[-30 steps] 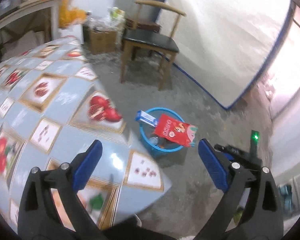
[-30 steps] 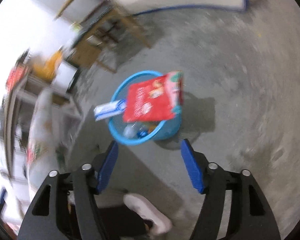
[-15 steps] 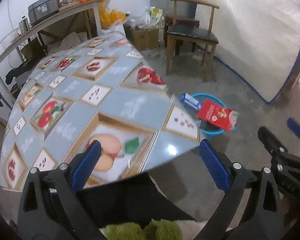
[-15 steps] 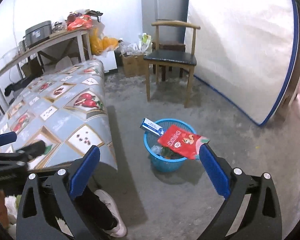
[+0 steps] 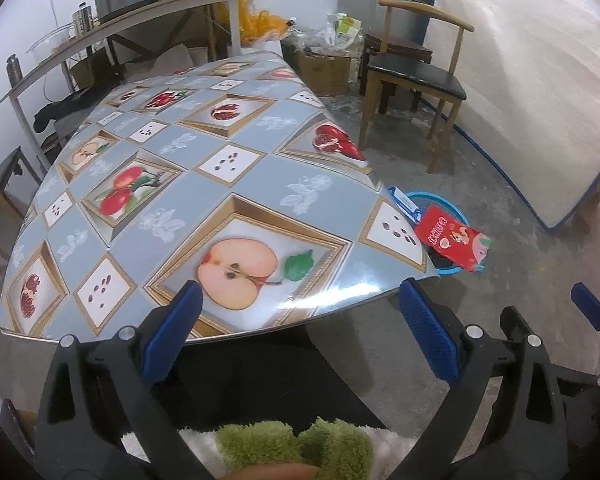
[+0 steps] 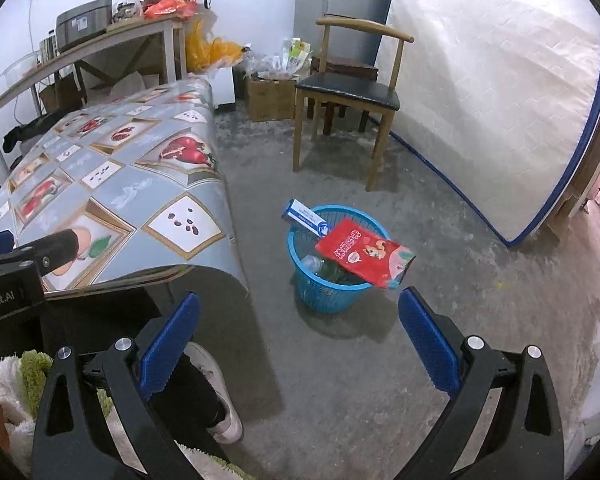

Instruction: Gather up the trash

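The trash sits in a round blue plastic mesh basket on the grey concrete floor, just off the near right corner of the fruit-patterned oilcloth tabletop. Going left to right across the basket's rim: a long white-and-blue carton leans on the left edge with one end sticking out past it, and a flat red snack packet with a cartoon squirrel lies across the top, its pink-and-green end overhanging the right edge. Below them a clear plastic bottle shows through the opening; whatever else lies deeper is covered by the packet and hard to make out.

In the left wrist view the tabletop's corner hides the basket's left part, and only the carton's end and the packet stand clear.

The left gripper hovers over the tabletop's near edge, its blue pads spread wide with nothing between them. The right gripper hangs above the floor short of the basket; its jaws have just been opening and stand fully apart, empty.

A white shoe and a fluffy white-and-green sleeve are cut off at the bottom
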{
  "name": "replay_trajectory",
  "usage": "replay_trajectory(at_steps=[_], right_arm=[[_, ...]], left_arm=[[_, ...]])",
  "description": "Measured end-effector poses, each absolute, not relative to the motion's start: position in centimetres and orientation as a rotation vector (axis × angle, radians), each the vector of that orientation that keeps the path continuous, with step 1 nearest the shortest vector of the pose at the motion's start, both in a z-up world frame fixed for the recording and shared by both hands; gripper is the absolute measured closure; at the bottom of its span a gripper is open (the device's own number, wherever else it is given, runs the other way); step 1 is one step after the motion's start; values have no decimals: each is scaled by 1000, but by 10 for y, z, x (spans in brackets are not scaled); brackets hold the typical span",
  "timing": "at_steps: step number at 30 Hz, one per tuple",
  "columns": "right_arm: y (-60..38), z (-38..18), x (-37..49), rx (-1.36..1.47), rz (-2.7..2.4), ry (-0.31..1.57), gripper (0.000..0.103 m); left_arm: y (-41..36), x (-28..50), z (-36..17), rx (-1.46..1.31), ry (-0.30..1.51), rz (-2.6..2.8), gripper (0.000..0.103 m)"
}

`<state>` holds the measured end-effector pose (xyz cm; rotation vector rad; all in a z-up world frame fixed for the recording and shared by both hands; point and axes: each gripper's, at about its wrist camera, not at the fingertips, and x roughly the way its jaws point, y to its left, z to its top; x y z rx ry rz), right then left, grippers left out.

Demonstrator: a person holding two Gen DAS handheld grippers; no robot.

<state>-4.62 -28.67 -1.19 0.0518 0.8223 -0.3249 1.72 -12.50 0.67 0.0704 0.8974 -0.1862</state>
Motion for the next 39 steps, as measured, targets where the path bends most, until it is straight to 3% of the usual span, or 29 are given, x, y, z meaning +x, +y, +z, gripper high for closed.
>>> replay_trajectory(at_steps=[39], right_arm=[[-286,-10,-46,46,-332,807,6]], left_arm=[[-117,21,11,53,887,-154,9]])
